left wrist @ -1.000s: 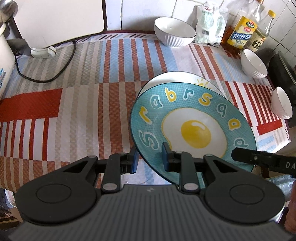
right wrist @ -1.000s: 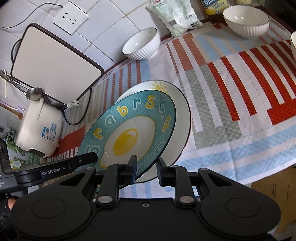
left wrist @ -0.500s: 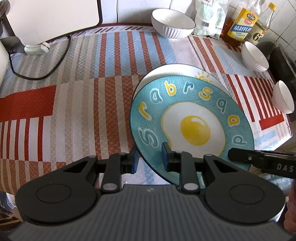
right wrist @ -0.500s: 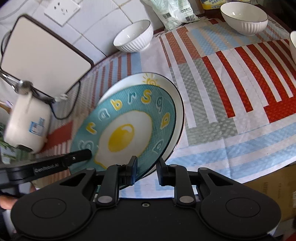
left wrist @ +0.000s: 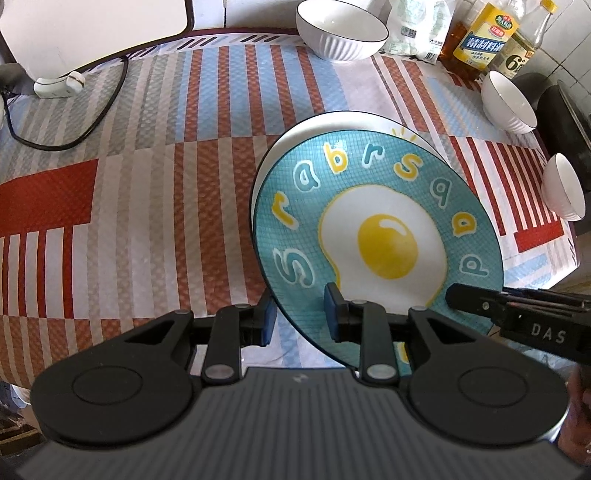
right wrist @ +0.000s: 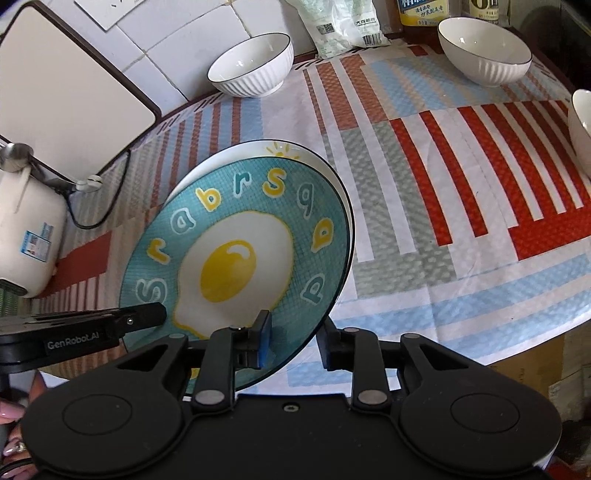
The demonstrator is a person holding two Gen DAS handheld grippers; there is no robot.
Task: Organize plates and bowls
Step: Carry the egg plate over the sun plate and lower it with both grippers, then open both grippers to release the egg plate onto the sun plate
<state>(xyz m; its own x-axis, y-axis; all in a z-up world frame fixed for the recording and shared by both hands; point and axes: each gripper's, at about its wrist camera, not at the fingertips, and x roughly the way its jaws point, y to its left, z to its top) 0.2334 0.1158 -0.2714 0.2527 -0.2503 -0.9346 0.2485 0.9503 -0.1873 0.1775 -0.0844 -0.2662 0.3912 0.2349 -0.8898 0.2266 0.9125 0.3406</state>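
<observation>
Left gripper [left wrist: 300, 316]: jaws spread w/ blue pads, straddling the near-left rim of the egg plate [left wrist: 376, 236] — gap visible on both sides, not pinching. Right gripper [right wrist: 295, 338]: also spread, one pad over the plate face, other outside the rim, at the near-right edge. Each tong's tip shows in the other's view.

Egg plate: round, teal w/ fine grid pattern, white fried egg + yellow yolk at centre, ring of white-outlined yellow & teal letters around it, thin dark rim. Tilted — near edge raised toward the tongs, far edge down on the white plate [left wrist: 332, 122] beneath. Round, so no long axis; letters arc over the far half, egg's tail points to the near-left.

White plate lies flat on the striped tablecloth [left wrist: 166, 166], small sun doodle at its far rim, mostly covered.

Further out: ribbed white bowl [left wrist: 341, 29] at the back by the wall, two more bowls [left wrist: 508, 101] on the right edge, oil bottles [left wrist: 484, 37] & a bag behind. Rice cooker [right wrist: 26, 236] + cable on the left.
</observation>
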